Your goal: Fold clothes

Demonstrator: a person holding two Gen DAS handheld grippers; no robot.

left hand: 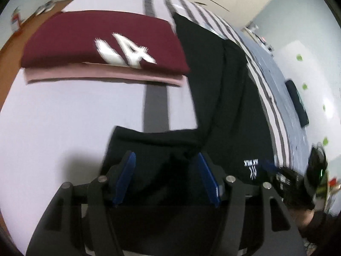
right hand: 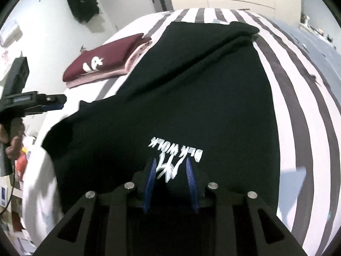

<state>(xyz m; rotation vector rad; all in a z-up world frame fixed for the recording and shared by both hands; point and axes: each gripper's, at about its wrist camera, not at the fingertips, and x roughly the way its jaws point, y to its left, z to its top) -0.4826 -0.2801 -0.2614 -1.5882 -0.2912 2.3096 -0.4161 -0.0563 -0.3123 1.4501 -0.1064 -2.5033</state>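
The left gripper (left hand: 166,177) hung with its jaws apart over the near sleeve of the black T-shirt (left hand: 230,106), gripping nothing. The right gripper (right hand: 170,181) also stood with jaws parted, straddling the white logo (right hand: 174,157) without visibly pinching cloth. The shirt lay spread on the striped bed (right hand: 298,106), beside a folded maroon garment (right hand: 100,64) stacked on a pink one (left hand: 106,75). Judged step: first fold pending. The next move requires closing on the sleeve edge. Both grippers pointed forward and downward over the bed.
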